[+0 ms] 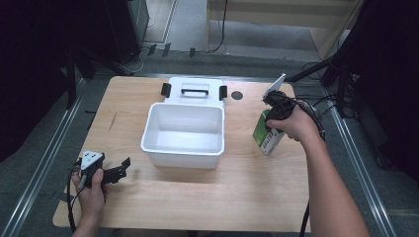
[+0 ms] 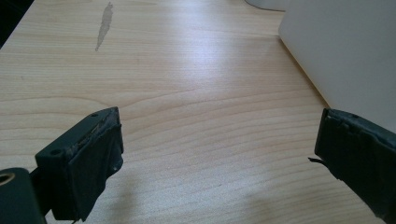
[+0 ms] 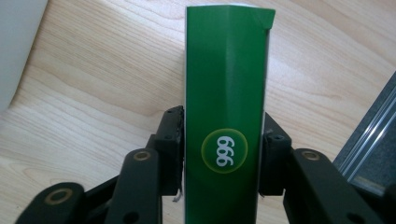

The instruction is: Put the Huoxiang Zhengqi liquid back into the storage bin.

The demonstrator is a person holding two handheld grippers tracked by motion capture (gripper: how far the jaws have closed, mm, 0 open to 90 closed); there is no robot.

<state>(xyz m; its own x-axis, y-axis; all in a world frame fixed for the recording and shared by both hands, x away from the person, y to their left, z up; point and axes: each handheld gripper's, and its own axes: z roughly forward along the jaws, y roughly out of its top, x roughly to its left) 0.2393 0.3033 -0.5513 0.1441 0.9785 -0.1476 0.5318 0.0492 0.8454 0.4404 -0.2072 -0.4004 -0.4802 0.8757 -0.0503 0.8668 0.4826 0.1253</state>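
Green carton: clamped between the fingers of the right gripper, one pad on each long side. Front face carries a round yellow-green badge reading "999". In the high view the carton sits at about 3 o'clock from the desk's middle, tilted, its white end face toward the person; whether its lower corner touches the wood I cannot tell. The right gripper grips it from above, hand wrapped round the body, grey plate sticking up at 12 o'clock of the hand.

White bin: open, at desk centre, just to 9 o'clock of the carton, apart from it. Its lid with black handle and two black clips lies touching the bin's far rim at 12 o'clock.

Left gripper: at 7 o'clock of the bin, low over the desk, fingers spread wide apart, nothing between them, bare wood below. The bin's wall shows at 2 o'clock in the left gripper view.

Dark streak on the wood at 9 o'clock of the bin.
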